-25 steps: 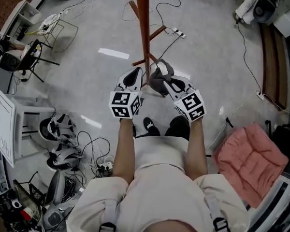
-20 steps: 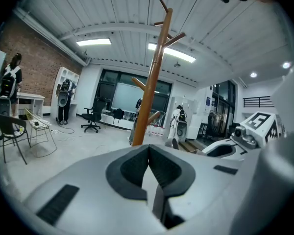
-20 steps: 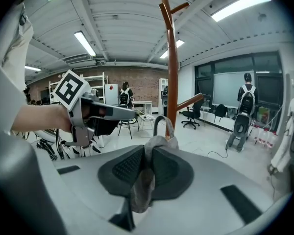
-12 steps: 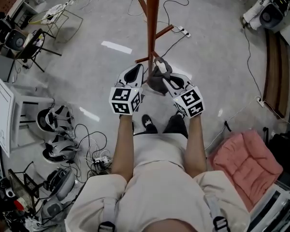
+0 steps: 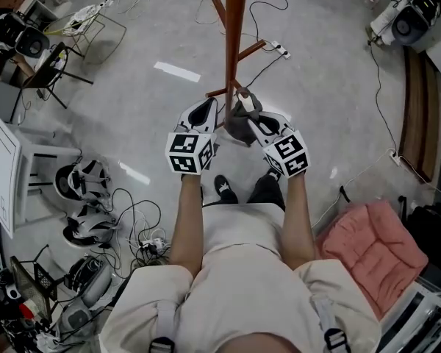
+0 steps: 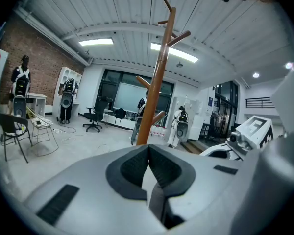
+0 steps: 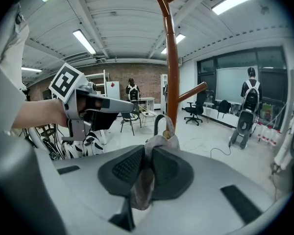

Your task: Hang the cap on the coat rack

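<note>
Grey fabric sits between the pads of my right gripper [image 7: 148, 166]. It is the one soft grey cap [image 5: 242, 120], and both jaws are clamped on a fold of it, with its strap loop standing up above them. My left gripper [image 6: 148, 164] has its jaws pressed together with nothing in them.

There are two grippers, each with one black-and-white marker cube (the left cube [image 5: 189, 154], the right cube [image 5: 287, 155]). They sit side by side, just in front of the single reddish-brown wooden coat rack [image 5: 233, 43].

The cap hangs from the right jaws close beside the rack's pole, near a low peg [image 5: 214, 93]. I cannot tell whether it touches the wood.

From the right gripper view I count one peg jutting out at mid-height. Off to my right on the floor lies one pink quilted cushion [image 5: 376, 245].
</note>
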{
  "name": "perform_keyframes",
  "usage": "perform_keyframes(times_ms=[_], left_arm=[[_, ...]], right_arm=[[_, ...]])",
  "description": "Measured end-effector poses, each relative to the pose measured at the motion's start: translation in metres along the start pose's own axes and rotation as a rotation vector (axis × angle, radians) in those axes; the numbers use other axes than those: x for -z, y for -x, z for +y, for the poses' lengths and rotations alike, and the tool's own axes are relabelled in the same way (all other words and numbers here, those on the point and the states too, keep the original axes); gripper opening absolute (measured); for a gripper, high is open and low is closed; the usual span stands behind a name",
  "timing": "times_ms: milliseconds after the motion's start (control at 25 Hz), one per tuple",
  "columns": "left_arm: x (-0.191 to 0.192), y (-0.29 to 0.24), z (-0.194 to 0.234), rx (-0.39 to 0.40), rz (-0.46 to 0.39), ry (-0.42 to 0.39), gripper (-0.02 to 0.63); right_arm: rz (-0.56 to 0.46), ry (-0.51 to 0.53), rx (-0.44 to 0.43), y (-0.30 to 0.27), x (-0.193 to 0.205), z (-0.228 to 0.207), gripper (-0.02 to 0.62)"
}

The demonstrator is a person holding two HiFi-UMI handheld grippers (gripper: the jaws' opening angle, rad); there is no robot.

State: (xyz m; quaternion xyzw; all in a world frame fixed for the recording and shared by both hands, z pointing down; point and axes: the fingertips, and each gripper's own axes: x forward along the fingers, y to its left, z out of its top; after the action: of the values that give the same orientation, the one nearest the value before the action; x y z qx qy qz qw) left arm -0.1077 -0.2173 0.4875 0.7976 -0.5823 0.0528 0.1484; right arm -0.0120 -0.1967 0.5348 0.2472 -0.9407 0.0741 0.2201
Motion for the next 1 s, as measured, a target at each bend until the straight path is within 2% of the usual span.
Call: perform_keyframes(times_ms=[1000], left_arm=[[0.005, -0.01, 0.002, -0.014, 0.025, -0.03, 0.008]], right_arm=[[0.0, -0.072, 0.02, -0.021, 0.012, -0.017, 0.037]])
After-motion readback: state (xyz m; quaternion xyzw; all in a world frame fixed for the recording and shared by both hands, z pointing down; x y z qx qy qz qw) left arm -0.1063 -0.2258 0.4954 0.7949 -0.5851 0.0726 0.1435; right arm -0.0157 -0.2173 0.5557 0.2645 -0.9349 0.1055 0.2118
